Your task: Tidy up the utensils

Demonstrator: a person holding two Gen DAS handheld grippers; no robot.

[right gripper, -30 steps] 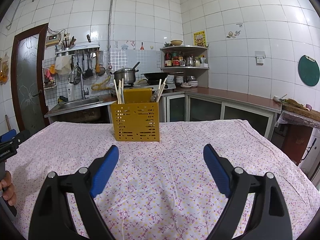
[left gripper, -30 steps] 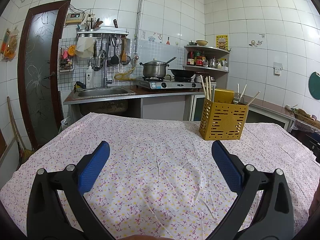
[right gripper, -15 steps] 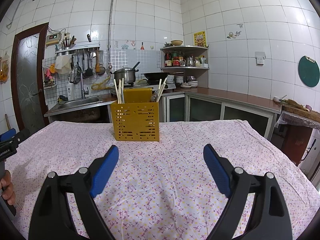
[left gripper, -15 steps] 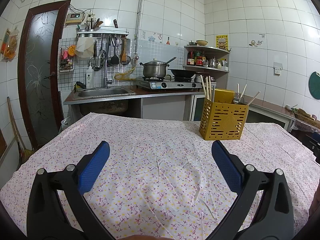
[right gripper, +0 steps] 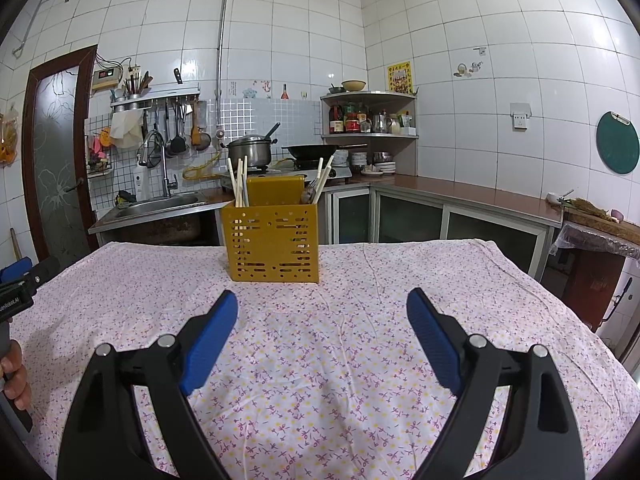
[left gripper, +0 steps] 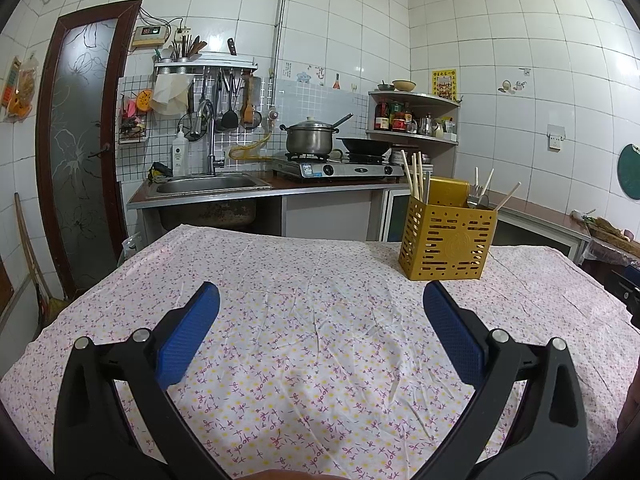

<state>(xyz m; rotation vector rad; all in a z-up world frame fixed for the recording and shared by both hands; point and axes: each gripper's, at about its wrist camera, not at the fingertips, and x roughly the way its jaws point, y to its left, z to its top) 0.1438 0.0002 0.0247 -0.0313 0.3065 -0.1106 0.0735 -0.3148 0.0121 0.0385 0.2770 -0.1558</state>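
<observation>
Left wrist view
progress: looks pretty much finished tbh, nothing loose on the cloth (left gripper: 304,320), every utensil in sight already standing in the caddy (left gripper: 446,242)
left to do: maybe nothing, can't see past the near edge of the bench (left gripper: 132,276) though
left tool (left gripper: 320,306): spread wide, holding nothing, hovering over bare cloth
caddy spot: far right part of the bench, well apart from the tool
caddy look: yellow perforated box, upright, chopsticks (left gripper: 416,178) poking up on its left side, a few more sticks and what might be metal cutlery on its right, too small to be sure

Right wrist view
progress: same story, cloth (right gripper: 320,360) bare apart from the caddy (right gripper: 274,242)
right tool (right gripper: 322,310): wide apart too, empty
caddy spot: straight ahead, past the fingertips, not touching
caddy look: slotted front, taller back panel, chopsticks (right gripper: 239,184) bunched left, others leaning right
extra: left tool (right gripper: 18,280) and hand (right gripper: 16,376) peeking in at the left edge
</observation>
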